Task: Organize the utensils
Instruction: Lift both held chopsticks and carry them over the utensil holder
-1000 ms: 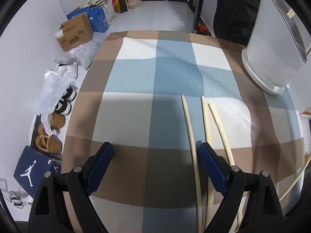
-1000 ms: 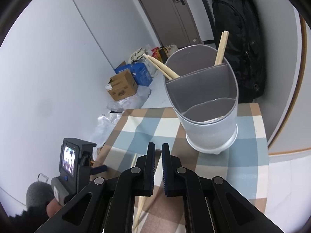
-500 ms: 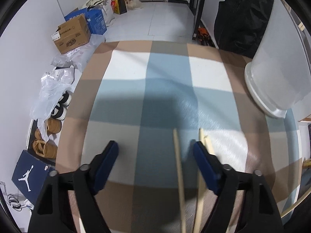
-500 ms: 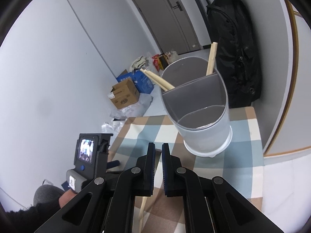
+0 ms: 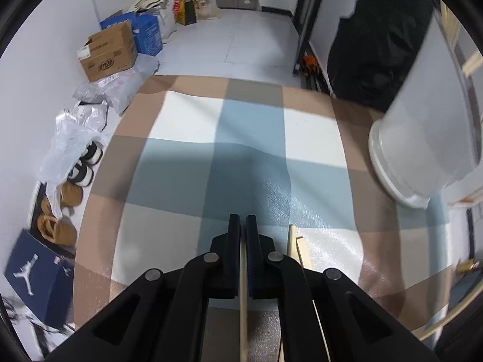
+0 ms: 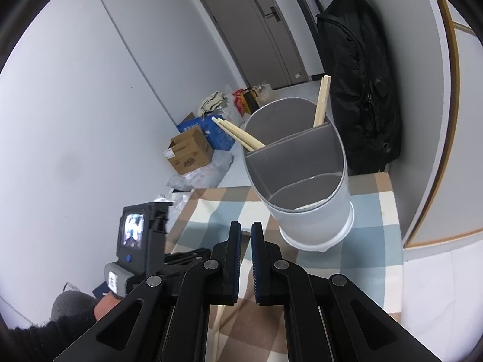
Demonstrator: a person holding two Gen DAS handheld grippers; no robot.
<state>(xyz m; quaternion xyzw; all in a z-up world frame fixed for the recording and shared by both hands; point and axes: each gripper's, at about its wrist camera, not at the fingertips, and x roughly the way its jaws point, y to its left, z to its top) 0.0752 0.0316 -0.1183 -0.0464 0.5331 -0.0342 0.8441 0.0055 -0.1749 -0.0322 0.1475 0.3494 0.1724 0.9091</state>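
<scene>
My left gripper (image 5: pixel 243 220) points down at the checked tablecloth (image 5: pixel 250 138), its jaws closing tight on a pale wooden chopstick (image 5: pixel 243 301) that runs back between the blue pads. Two more chopsticks (image 5: pixel 292 246) lie just right of it. The grey divided utensil holder (image 5: pixel 422 138) stands at the table's right. In the right wrist view that holder (image 6: pixel 305 187) has chopsticks (image 6: pixel 241 135) leaning in its back compartment and one upright (image 6: pixel 321 102). My right gripper (image 6: pixel 246 232) hovers shut and empty in front of the holder. The left tool's screen (image 6: pixel 134 230) shows at the left.
Another thin stick (image 5: pixel 452 313) lies near the table's right edge. A black coat (image 6: pixel 359 90) hangs behind the holder. On the floor to the left are a cardboard box (image 5: pixel 107 51), plastic bags, shoes (image 5: pixel 81 169) and a blue shoebox (image 5: pixel 33 274). A door (image 6: pixel 256 27) is at the back.
The left jaws went from wide open to shut around one chopstick, after shifting right over it. The right gripper stayed shut and tilted slightly.
</scene>
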